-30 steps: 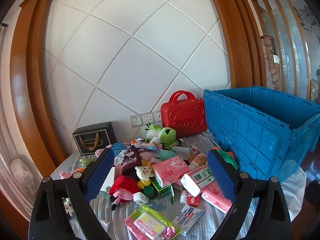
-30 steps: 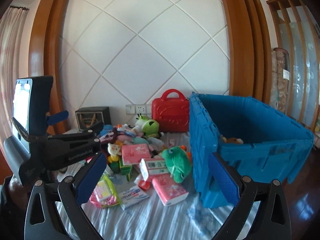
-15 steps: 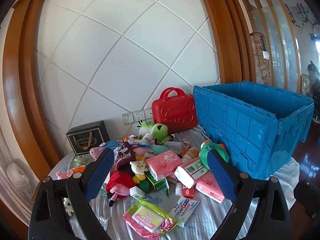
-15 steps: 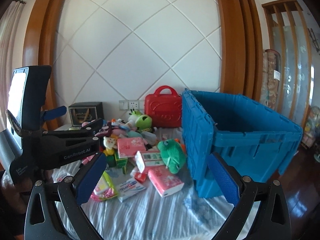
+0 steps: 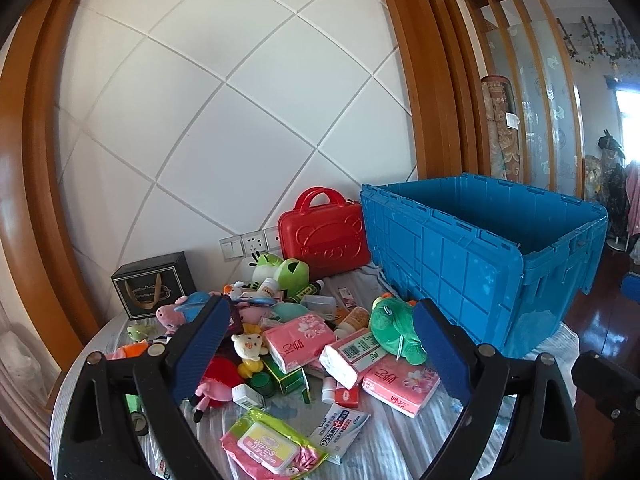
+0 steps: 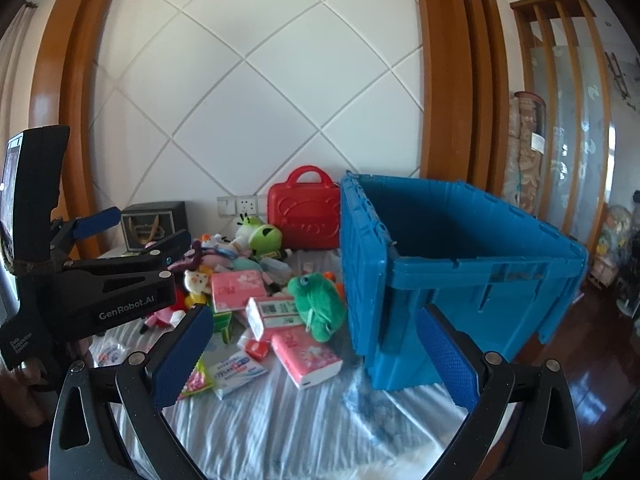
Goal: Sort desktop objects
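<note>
A heap of small objects lies on the cloth-covered table (image 6: 280, 420): pink tissue packs (image 5: 299, 341), a green plush frog (image 5: 396, 329), a wipes pack (image 5: 269, 443), a Peppa plush (image 5: 218, 376) and small boxes. A big open blue crate (image 5: 480, 256) stands on the right; it also shows in the right wrist view (image 6: 460, 264). My left gripper (image 5: 320, 352) is open and empty, held back above the heap's near side; it also shows in the right wrist view (image 6: 136, 234). My right gripper (image 6: 316, 360) is open and empty, held above the cloth in front of the crate.
A red toy suitcase (image 5: 324, 236) and a black gift box (image 5: 152, 288) stand against the tiled wall behind the heap. A wooden frame borders the wall. Dark wood floor (image 6: 592, 360) lies to the right of the table.
Both grippers have pulled back and away from the table, so the heap and crate look smaller and farther. Both stay open and empty.
</note>
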Tool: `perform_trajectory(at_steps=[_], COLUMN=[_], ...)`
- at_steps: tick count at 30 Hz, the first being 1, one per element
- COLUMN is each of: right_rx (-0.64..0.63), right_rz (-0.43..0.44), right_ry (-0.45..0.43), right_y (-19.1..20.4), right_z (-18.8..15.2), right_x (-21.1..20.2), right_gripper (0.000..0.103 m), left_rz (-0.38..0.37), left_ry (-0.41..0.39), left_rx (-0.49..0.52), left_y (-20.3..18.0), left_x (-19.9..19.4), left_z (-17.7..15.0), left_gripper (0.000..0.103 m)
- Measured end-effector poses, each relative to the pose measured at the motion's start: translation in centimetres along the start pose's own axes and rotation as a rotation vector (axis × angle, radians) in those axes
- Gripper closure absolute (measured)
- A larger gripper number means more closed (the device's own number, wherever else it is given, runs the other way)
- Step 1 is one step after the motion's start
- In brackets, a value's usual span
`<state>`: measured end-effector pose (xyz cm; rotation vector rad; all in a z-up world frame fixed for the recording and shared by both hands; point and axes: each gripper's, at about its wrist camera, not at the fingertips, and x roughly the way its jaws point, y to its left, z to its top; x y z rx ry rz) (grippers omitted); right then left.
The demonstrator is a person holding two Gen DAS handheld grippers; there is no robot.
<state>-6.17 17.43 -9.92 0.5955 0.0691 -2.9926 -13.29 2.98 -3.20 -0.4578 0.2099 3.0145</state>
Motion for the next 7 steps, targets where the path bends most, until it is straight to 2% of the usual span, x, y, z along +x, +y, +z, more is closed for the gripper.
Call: perform_trajectory(at_steps=[7], right_rx=[0.004], right_rz=[-0.015], right_ry=[-0.011], right_y=[-0.45], right_z=[0.33], right_x=[-0.57], right_gripper=[0.000], left_rz=[-0.018], left_ry=[-0.016], left_rx=[-0.012], left_y=[-0.13], left_x=[-0.49], left_z=[0.59], left_gripper=[0.010])
